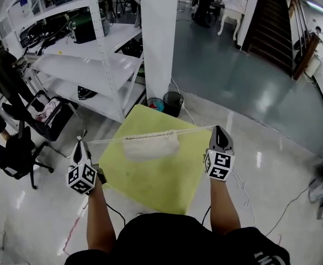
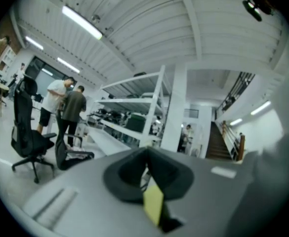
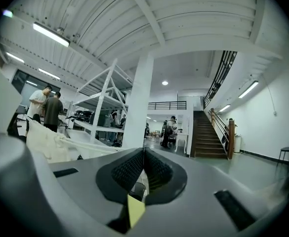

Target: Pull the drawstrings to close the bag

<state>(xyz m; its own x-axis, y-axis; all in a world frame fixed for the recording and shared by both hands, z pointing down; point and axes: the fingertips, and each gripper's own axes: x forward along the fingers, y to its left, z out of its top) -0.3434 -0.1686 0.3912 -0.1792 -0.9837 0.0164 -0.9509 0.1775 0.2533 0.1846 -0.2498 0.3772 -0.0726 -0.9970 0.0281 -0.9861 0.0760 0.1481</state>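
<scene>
I'm looking into a large, bright workshop hall. The floor [image 1: 249,87] is glossy grey-green farther off and pale near me, with cables [image 1: 291,203] trailing across it. A square white pillar [image 1: 158,37] rises in the middle, with two small bins [image 1: 173,102] at its foot. Left of it stands white metal shelving [image 1: 95,65], and a black office chair [image 1: 15,153] sits near that. A yellow-green table [image 1: 161,186] is just below me. A dark staircase [image 1: 274,26] climbs at the right. Overhead I see a ribbed white ceiling [image 3: 193,19] with strip lights [image 3: 51,35]. Two people [image 2: 65,107] stand near the shelving.
</scene>
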